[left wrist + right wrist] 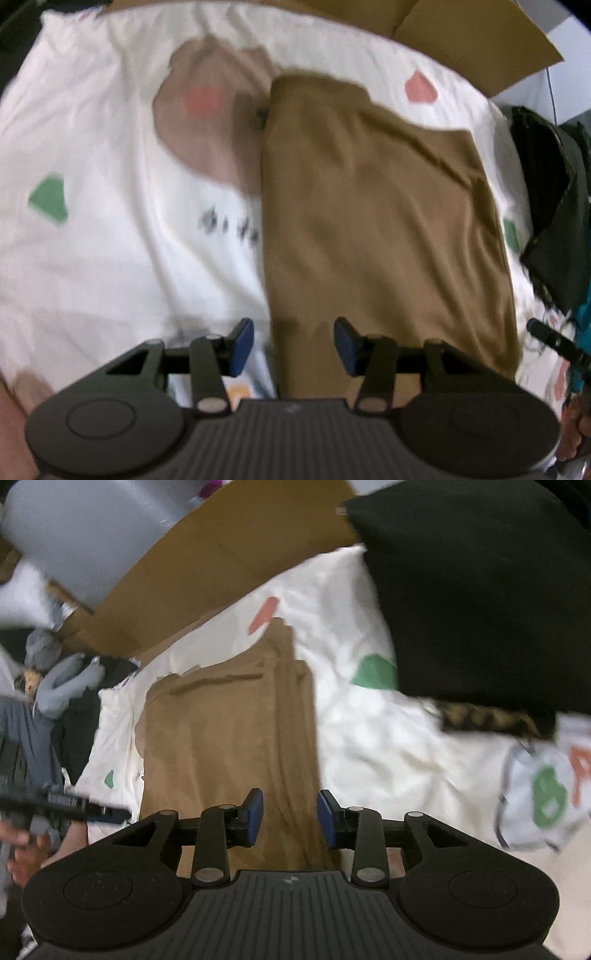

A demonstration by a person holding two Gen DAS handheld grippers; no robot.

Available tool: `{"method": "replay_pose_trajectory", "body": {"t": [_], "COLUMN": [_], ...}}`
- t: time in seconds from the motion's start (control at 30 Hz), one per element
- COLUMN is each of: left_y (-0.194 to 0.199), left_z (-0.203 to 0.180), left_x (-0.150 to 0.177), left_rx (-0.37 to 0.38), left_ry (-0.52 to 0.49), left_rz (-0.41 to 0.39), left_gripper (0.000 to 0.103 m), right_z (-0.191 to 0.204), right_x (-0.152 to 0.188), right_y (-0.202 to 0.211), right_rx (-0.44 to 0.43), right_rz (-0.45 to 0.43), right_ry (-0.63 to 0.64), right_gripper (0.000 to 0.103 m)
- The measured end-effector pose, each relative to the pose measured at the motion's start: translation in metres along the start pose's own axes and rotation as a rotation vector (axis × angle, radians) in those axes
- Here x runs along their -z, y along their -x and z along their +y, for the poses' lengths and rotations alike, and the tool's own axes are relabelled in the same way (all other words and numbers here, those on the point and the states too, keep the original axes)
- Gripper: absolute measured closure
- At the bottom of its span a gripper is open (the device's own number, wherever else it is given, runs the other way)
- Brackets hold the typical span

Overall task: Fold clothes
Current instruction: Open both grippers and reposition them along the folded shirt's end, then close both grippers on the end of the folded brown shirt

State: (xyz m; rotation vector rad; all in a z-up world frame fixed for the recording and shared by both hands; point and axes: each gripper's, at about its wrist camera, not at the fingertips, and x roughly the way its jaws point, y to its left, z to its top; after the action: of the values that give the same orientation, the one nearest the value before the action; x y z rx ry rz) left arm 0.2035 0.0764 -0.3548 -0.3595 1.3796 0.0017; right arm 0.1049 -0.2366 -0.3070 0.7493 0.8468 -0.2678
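A brown garment [369,221] lies folded into a long strip on a white bed sheet [92,258] printed with green and pink shapes. My left gripper [293,347] hovers over the strip's near left edge, open, its blue pads apart and pressing on nothing. In the right wrist view the same brown garment [229,731] runs away from me. My right gripper [290,819] is open above its near end, with only cloth below the gap. The view is blurred.
Cardboard [221,561] lines the far side of the bed. A black cloth [480,590] hangs at upper right, and a white garment with green and orange letters [546,794] lies to the right. Grey clothes [55,686] are heaped at left, dark clothes [554,221] at the sheet's right edge.
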Motion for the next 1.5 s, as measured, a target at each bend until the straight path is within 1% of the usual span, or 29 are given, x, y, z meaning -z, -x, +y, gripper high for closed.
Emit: {"method": "replay_pose_trajectory", "body": {"t": [0.1,0.23,0.27,0.3,0.37,0.47,0.53,0.6,0.67,0.73,0.8,0.97,1.07,1.13,1.17,1.2,1.23,1.33,1.43,1.5], "left_y": [-0.01,-0.024,-0.027,-0.025,-0.023,-0.02,-0.025,-0.033,-0.041,-0.042,-0.045,-0.046,-0.041,-0.032,-0.027,-0.021,-0.016,-0.004,-0.002,-0.006], "left_z": [-0.011,-0.018,-0.019,-0.021,-0.027,-0.025,-0.022,-0.02,-0.016,-0.01,-0.008,-0.01,-0.01,-0.007,-0.005,-0.003,0.0,0.011,0.023,0.03], "left_x": [-0.025,-0.063,-0.073,-0.08,-0.093,-0.109,-0.12,-0.129,-0.133,-0.134,-0.135,-0.141,-0.146,-0.147,-0.146,-0.146,-0.145,-0.137,-0.123,-0.114], "left_rx": [0.012,0.022,0.022,0.02,0.023,0.055,0.063,0.066,0.076,0.102,0.117,0.133,0.141,0.136,0.13,0.125,0.119,0.116,0.112,0.124], "left_ry": [-0.031,-0.051,-0.056,-0.082,-0.12,-0.163,-0.174,-0.18,-0.18,-0.165,-0.157,-0.152,-0.154,-0.161,-0.167,-0.172,-0.178,-0.182,-0.158,-0.136], "left_rz": [-0.018,-0.025,-0.026,-0.027,-0.038,-0.053,-0.06,-0.063,-0.064,-0.071,-0.083,-0.096,-0.101,-0.107,-0.109,-0.111,-0.113,-0.111,-0.103,-0.096], "left_gripper": [0.053,0.056,0.056,0.056,0.056,0.056,0.056,0.056,0.057,0.057,0.057,0.057,0.057,0.056,0.056,0.053,0.05,0.05,0.05,0.05], "right_z": [0.013,0.026,0.027,0.028,0.024,0.012,0.007,0.009,0.01,0.011,0.016,0.03,0.035,0.035,0.034,0.029,0.024,0.011,0.008,0.014], "right_x": [-0.008,-0.014,-0.015,-0.016,-0.018,-0.02,-0.02,-0.021,-0.024,-0.028,-0.034,-0.053,-0.057,-0.058,-0.059,-0.061,-0.063,-0.068,-0.072,-0.075], "right_y": [-0.019,-0.04,-0.045,-0.048,-0.05,-0.046,-0.043,-0.041,-0.038,-0.035,-0.033,-0.053,-0.074,-0.082,-0.084,-0.084,-0.084,-0.085,-0.085,-0.082], "right_rx": [0.037,0.051,0.073,0.093,0.118,0.162,0.168,0.182,0.187,0.184,0.157,0.113,0.128,0.158,0.171,0.173,0.175,0.171,0.178,0.183], "right_rz": [0.005,0.017,0.022,0.026,0.029,0.02,0.025,0.029,0.033,0.035,0.021,0.001,0.027,0.03,0.029,0.029,0.028,0.032,0.032,0.019], "right_ry": [0.082,0.161,0.181,0.192,0.174,0.132,0.104,0.118,0.124,0.125,0.124,0.107,0.122,0.139,0.137,0.118,0.099,0.048,0.043,0.053], "right_gripper": [0.062,0.062,0.061,0.061,0.062,0.061,0.061,0.061,0.061,0.061,0.061,0.06,0.06,0.06,0.06,0.06,0.06,0.06,0.06,0.06]}}
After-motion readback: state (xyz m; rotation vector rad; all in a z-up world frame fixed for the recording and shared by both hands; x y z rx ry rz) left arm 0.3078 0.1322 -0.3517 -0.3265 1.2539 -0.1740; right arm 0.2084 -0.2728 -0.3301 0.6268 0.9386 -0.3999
